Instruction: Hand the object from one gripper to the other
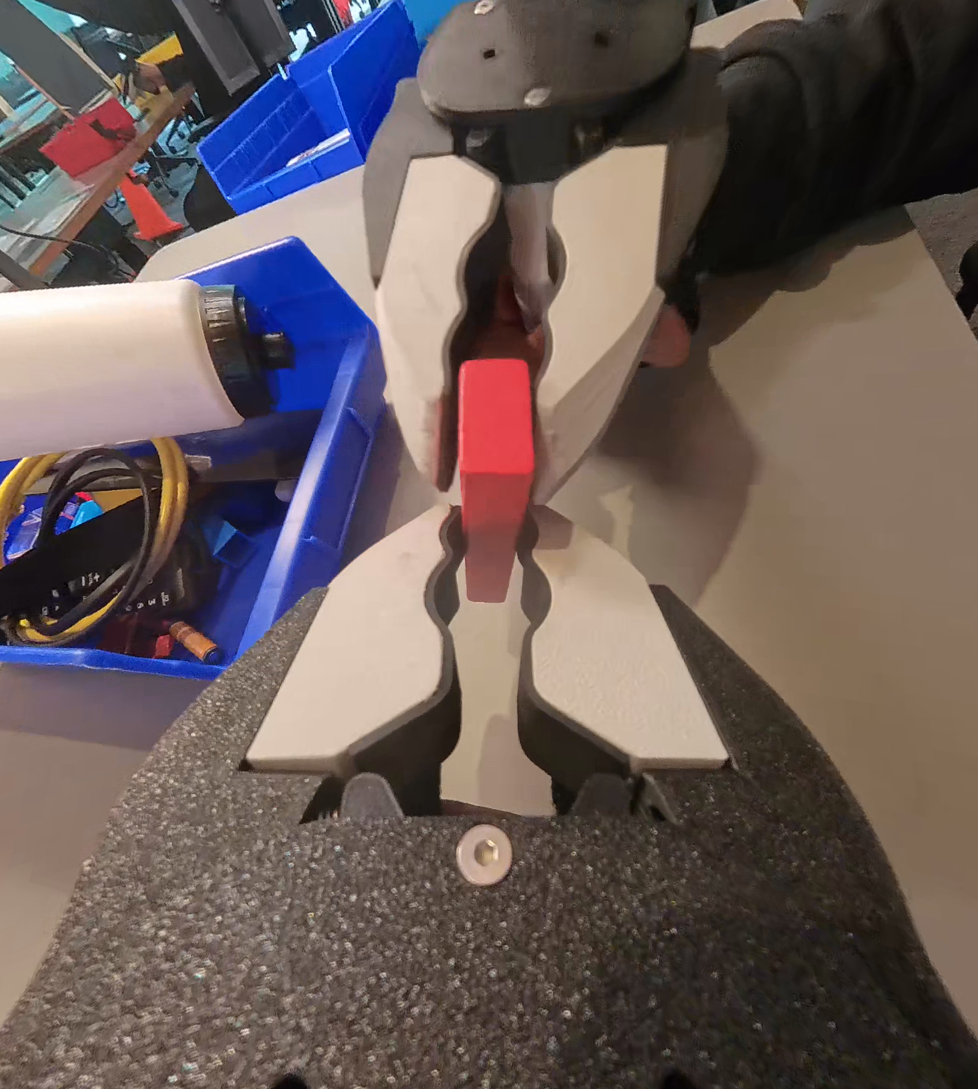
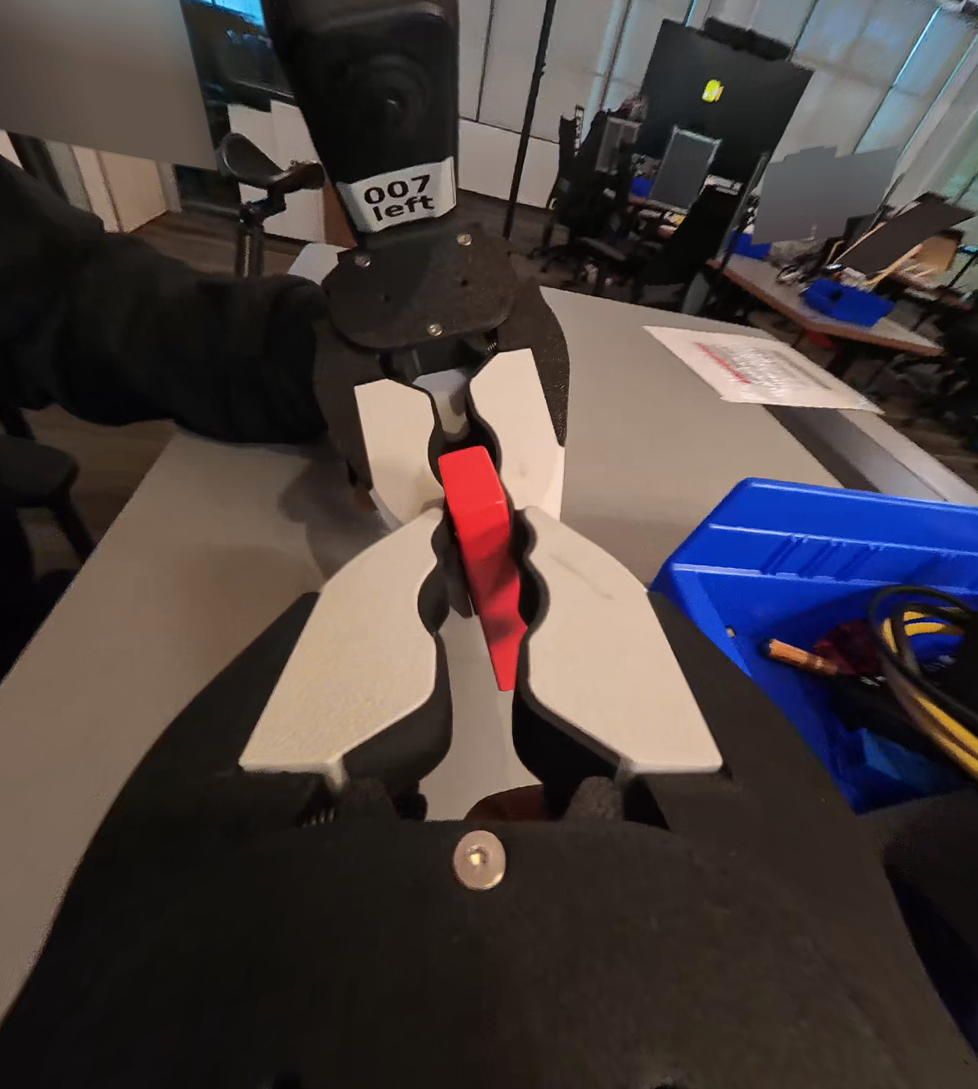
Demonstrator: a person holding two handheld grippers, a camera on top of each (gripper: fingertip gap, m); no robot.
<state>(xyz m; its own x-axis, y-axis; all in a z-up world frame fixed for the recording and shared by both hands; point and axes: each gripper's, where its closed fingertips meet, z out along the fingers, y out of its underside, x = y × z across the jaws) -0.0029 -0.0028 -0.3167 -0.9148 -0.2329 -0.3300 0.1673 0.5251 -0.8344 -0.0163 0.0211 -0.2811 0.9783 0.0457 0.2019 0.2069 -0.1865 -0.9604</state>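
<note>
Spanning the gap between two grippers, one red block (image 1: 495, 465) is seen at the centre of both views, above a grey table (image 1: 828, 471). In the left wrist view, the left gripper (image 1: 489, 524) rises from the bottom of the frame with its fingertips pressed onto the near end of the block. The right gripper (image 1: 489, 436) comes down from the top of the frame, its fingers set on either side of the far end; whether they press on the block cannot be told from that view. In the right wrist view, the right gripper (image 2: 477, 530) is shown from the bottom, its white fingers (image 2: 368, 636) brought close around the block (image 2: 483, 554), which lies against the right-hand finger with a narrow gap on the other side. The left gripper (image 2: 466, 489) stands opposite, at upper centre, pinching the far end.

One blue bin (image 1: 321, 448) is seen at the left of the left wrist view and at the right of the right wrist view (image 2: 828, 548). Within it are held one yellow cable (image 1: 171, 495), one black cable (image 1: 139, 530) and a small orange-tipped item (image 1: 195, 639). One white bottle (image 1: 80, 365) with a black cap lies across the bin's top. More blue bins (image 1: 309, 124) are stacked at the upper centre.
</note>
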